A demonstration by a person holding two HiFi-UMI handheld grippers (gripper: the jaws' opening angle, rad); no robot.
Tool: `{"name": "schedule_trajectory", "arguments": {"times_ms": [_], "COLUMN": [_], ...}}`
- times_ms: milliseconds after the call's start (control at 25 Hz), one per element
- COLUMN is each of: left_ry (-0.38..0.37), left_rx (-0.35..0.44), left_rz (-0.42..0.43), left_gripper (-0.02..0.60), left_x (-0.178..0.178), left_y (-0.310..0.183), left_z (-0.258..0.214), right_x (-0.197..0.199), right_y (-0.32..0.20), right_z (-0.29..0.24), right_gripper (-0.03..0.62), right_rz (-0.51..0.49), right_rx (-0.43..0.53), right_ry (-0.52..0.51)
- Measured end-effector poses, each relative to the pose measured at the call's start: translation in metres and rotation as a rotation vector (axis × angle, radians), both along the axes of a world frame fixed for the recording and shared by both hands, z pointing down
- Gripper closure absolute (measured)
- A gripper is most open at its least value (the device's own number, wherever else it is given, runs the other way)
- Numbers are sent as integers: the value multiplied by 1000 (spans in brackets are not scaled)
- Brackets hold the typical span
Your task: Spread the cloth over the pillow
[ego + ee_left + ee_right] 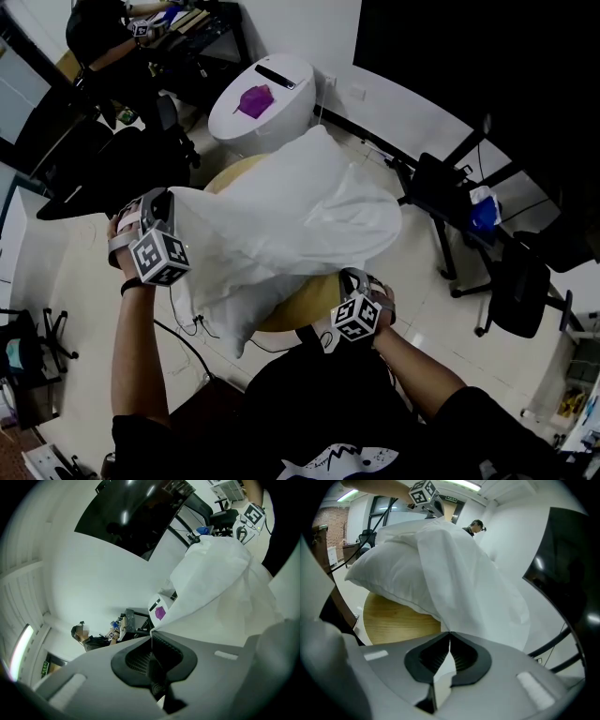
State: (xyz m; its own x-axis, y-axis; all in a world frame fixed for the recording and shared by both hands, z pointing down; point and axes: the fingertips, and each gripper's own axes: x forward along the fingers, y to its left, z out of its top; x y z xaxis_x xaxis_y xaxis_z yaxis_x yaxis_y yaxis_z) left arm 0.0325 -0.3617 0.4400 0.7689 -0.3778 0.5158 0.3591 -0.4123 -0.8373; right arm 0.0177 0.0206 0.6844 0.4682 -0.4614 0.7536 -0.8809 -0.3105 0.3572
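A white pillow [234, 300] lies on a round wooden table [291, 314]. A thin white cloth [300, 211] is draped over most of it. My left gripper [173, 217] is at the pillow's left end, shut on an edge of the cloth [220, 578], which stretches away from its jaws. My right gripper [354, 281] is at the near right side of the table, shut on another edge of the cloth [468, 573]; a strip of it runs down between the closed pads. In the right gripper view the pillow [389, 573] bulges out from under the cloth at left.
A white rounded machine [262, 98] with a purple object on top stands behind the table. Black office chairs [94, 169] are at left, a black frame [441, 187] and another chair at right. A person sits at a far desk [178, 23]. Cables trail on the pale floor.
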Motion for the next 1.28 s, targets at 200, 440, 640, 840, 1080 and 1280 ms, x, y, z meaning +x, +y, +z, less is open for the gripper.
{"name": "schedule_trajectory", "arguments": {"times_ms": [200,440,640,840,1080,1280], "left_ry": [3,45,70,115,169,205], "left_rx": [-3,2,1,4,21,30], "left_rz": [1,7,7,-5,-43,-104], "left_gripper": [581,581,581,581,581,581], "left_x": [-2,-16,-35,-53,-74,-85], "left_y": [1,7,8,14,22,26], "left_z": [0,-20,-31,-48,-80,-105], "right_x": [3,11,30,51,80,114], "right_y": [1,18,29,34,38,34], "right_z": [-9,-55,-106,-168,-243,-296], "right_gripper": [583,585,585,585,585,585], "right_rz": [9,34,45,34,-10,-70], "right_rx": [28,100,146,200,263,347], "right_ry": [-6,44,148,277,422,519]}}
